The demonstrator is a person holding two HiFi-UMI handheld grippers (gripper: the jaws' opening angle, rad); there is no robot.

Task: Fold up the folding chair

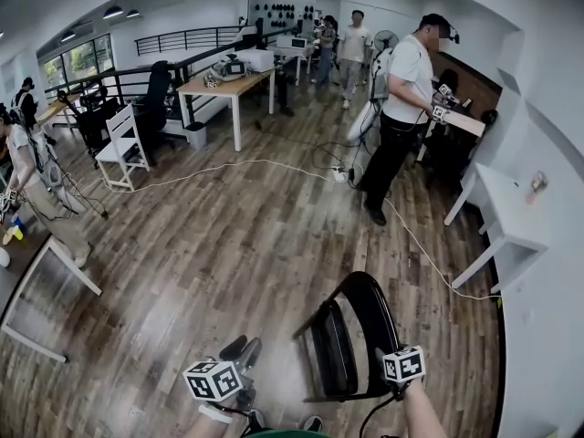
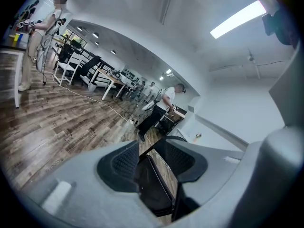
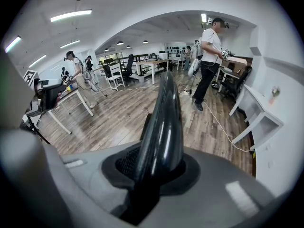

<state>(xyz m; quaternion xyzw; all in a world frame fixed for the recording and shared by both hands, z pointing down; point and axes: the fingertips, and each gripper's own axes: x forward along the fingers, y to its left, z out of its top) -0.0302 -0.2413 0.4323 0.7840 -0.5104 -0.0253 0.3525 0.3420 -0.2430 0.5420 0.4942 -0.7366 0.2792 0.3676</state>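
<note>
The black folding chair (image 1: 351, 336) stands on the wood floor just in front of me, its seat and curved backrest drawn close together. My right gripper (image 1: 397, 386) is at the chair's right side, under its marker cube. In the right gripper view its pads (image 3: 124, 164) are shut on the glossy edge of the backrest (image 3: 164, 122). My left gripper (image 1: 246, 349) hovers left of the chair, a short gap away from it. In the left gripper view the left gripper (image 2: 149, 158) stands open, with the chair's seat (image 2: 152, 189) showing beyond the gap.
A person in a white shirt (image 1: 401, 108) stands at a counter at the back right, and a white cable (image 1: 274, 164) runs across the floor. A white table (image 1: 506, 226) lines the right wall. A white table frame (image 1: 46, 281) and another person (image 1: 36, 190) are on the left.
</note>
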